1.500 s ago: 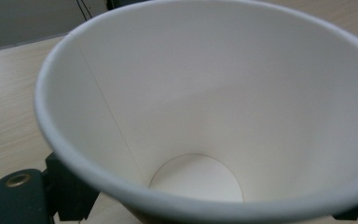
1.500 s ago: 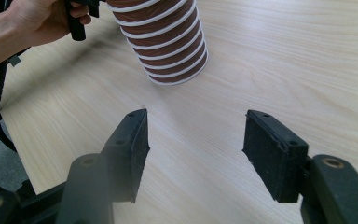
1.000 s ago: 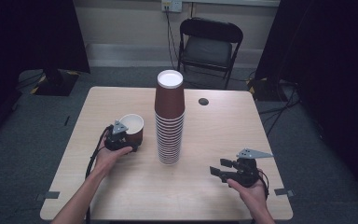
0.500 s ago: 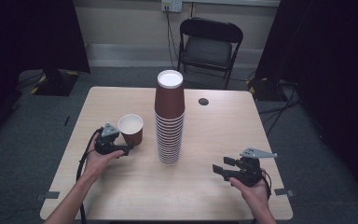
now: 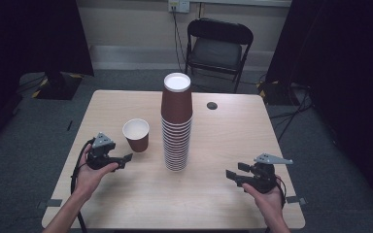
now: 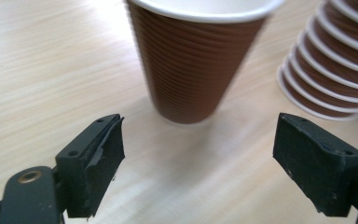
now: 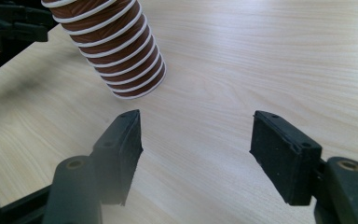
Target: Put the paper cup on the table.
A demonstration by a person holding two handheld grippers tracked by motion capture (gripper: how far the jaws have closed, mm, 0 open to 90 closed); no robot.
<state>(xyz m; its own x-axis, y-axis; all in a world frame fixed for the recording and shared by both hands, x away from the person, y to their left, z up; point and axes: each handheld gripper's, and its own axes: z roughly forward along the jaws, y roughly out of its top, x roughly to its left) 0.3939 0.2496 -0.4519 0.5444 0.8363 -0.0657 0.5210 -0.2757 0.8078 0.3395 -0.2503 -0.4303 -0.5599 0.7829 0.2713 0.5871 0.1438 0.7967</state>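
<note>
Left gripper: we hold it low at the left, fingers apart, nothing between them.
Right gripper: we hold it low at the right, fingers spread wide, nothing gripped.
Forearms: ours both reach in from the near edge.

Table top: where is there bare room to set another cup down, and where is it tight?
The table is bare along the near edge between the left gripper and right gripper, and across the right half beyond the cup stack, save a small dark disc. It is tight between the single cup and the stack.
</note>
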